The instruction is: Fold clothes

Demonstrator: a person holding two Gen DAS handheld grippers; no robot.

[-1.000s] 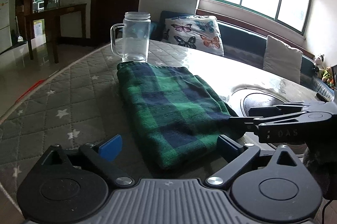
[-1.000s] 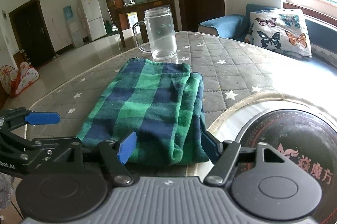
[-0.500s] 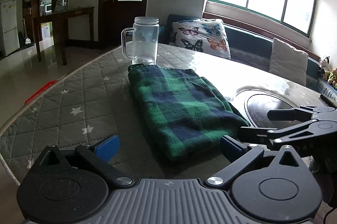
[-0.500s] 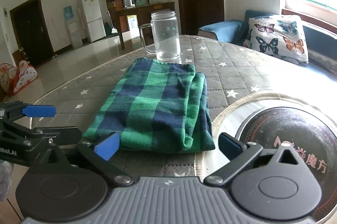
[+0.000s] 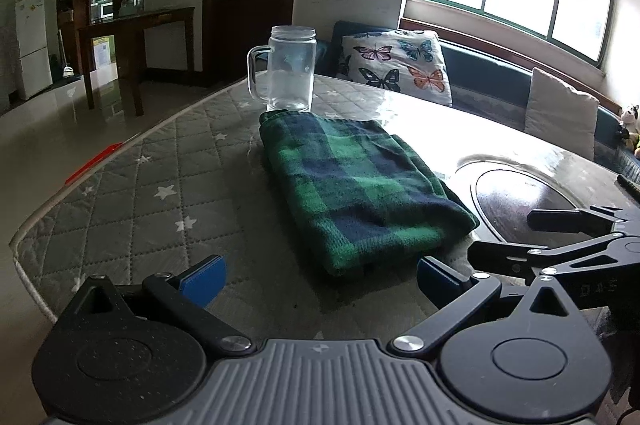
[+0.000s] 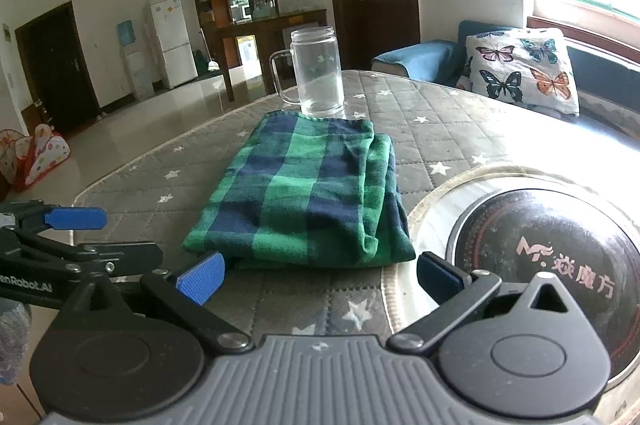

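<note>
Both tools, left [image 5: 320, 275] and right [image 6: 320, 275], now gape empty, backed off the folded cloth [image 6: 308, 193] at 12 o'clock; the fold looks done

Woven plaid cloth [image 6: 308, 193]; clear glass mug [image 6: 316, 73]; quilted matt table cover [image 6: 432, 129]

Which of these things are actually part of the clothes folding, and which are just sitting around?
Part of the job:
- green plaid cloth, lying folded on the table
- left gripper, open, empty
- right gripper, open, empty

Just lying about:
- glass mug, standing at the cloth's far edge
- butterfly cushion
- round dark hotplate set in the table
</note>
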